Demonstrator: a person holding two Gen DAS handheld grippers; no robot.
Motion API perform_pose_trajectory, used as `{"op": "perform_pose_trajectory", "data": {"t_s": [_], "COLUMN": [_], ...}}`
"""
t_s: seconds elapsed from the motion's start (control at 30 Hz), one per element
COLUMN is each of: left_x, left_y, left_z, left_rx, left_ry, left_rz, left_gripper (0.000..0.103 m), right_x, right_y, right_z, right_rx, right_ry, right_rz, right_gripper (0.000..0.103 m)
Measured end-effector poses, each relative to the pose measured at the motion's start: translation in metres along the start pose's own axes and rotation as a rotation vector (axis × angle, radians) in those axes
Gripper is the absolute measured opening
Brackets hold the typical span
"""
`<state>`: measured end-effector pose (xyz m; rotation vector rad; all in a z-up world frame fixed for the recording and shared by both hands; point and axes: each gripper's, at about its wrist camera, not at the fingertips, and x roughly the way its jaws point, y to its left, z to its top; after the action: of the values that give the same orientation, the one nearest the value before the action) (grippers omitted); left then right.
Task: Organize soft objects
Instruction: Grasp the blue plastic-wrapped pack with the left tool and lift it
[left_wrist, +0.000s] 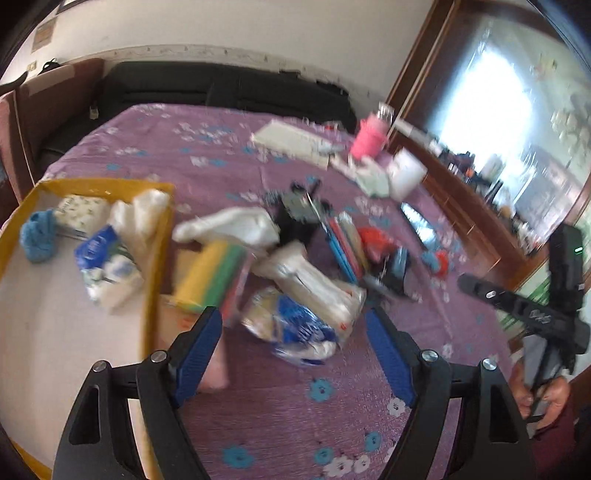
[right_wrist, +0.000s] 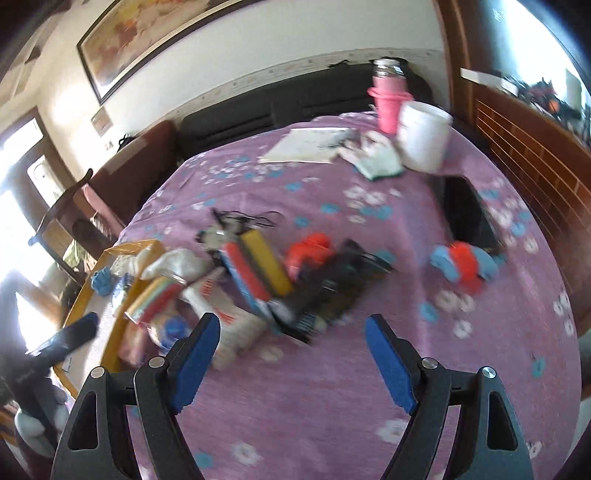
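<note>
Purple flowered cloth (left_wrist: 280, 406) covers the bench, and a dark sofa stands behind it in the upper part of both views. One yellow tray (left_wrist: 92, 183) lies at the left of the left wrist view and already holds four soft things, as far as the blur allows counting: one blue knitted piece (left_wrist: 38, 236), one patterned pack, one blue-and-white pack and one white bag.

The left gripper (left_wrist: 293, 332) has its fingers wide apart and holds nothing; one blue-and-white bag (left_wrist: 295, 328) lies between them, in the lower centre. The right gripper (right_wrist: 291, 338) also has its fingers spread and empty, near the mixed pile (right_wrist: 258, 273) in the middle of its view.

I judge the step is reaching for the next soft thing. The next move calls for lowering the left fingers around the bag, then carrying it to the tray.
</note>
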<state>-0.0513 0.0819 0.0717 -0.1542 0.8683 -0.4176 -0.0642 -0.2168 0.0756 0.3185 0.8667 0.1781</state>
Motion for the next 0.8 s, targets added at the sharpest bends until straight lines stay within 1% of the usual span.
{"op": "perform_pose_trajectory", "data": {"t_s": [0.03, 0.07, 0.1, 0.13, 0.2, 0.27, 0.3, 0.33, 0.37, 0.4, 0.43, 0.5, 0.73, 0.8], "left_x": [0.013, 0.021, 0.028, 0.039, 0.059, 0.072, 0.076, 0.078, 0.079, 0.079, 0.076, 0.064, 0.007, -0.005], "left_y": [-0.01, -0.015, -0.018, -0.022, -0.025, -0.022, -0.022, -0.022, -0.02, -0.018, -0.017, -0.018, -0.016, -0.014], "left_z": [-0.001, -0.002, -0.003, -0.003, -0.003, -0.003, -0.004, -0.004, -0.005, -0.006, -0.007, -0.011, -0.022, -0.025], "left_rx": [0.012, 0.02, 0.027, 0.037, 0.043, 0.035, 0.029, 0.028, 0.027, 0.013, 0.003, 0.01, -0.056, -0.077], "left_ry": [0.03, 0.044, 0.058, 0.08, 0.131, 0.154, 0.156, 0.152, 0.154, 0.16, 0.144, 0.121, 0.041, 0.021], "left_rz": [0.027, 0.048, 0.078, 0.117, 0.171, 0.186, 0.184, 0.181, 0.171, 0.144, 0.125, 0.115, -0.007, -0.03], "left_gripper": [0.079, 0.079, 0.079, 0.079, 0.079, 0.079, 0.077, 0.051, 0.037, 0.038, 0.038, 0.037, 0.038, 0.038], "right_x": [-0.002, -0.006, -0.008, -0.009, -0.012, -0.012, -0.011, -0.01, -0.009, -0.008, -0.008, -0.007, -0.008, -0.006], "right_y": [-0.008, -0.016, -0.022, -0.028, -0.039, -0.047, -0.05, -0.053, -0.056, -0.059, -0.063, -0.07, -0.11, -0.122], "right_z": [-0.002, -0.005, -0.006, -0.007, -0.009, -0.012, -0.012, -0.013, -0.014, -0.015, -0.015, -0.015, -0.007, -0.003], "right_rx": [0.012, 0.022, 0.031, 0.041, 0.057, 0.073, 0.08, 0.088, 0.093, 0.101, 0.11, 0.129, 0.204, 0.223], "right_ry": [-0.005, -0.013, -0.019, -0.025, -0.039, -0.042, -0.042, -0.042, -0.042, -0.042, -0.042, -0.042, -0.06, -0.054], "right_rz": [0.005, 0.015, 0.023, 0.03, 0.042, 0.056, 0.064, 0.067, 0.067, 0.066, 0.066, 0.06, -0.022, -0.048], "right_gripper": [0.085, 0.085, 0.085, 0.085, 0.085, 0.085, 0.085, 0.085, 0.085, 0.085, 0.085, 0.085, 0.085, 0.085]}}
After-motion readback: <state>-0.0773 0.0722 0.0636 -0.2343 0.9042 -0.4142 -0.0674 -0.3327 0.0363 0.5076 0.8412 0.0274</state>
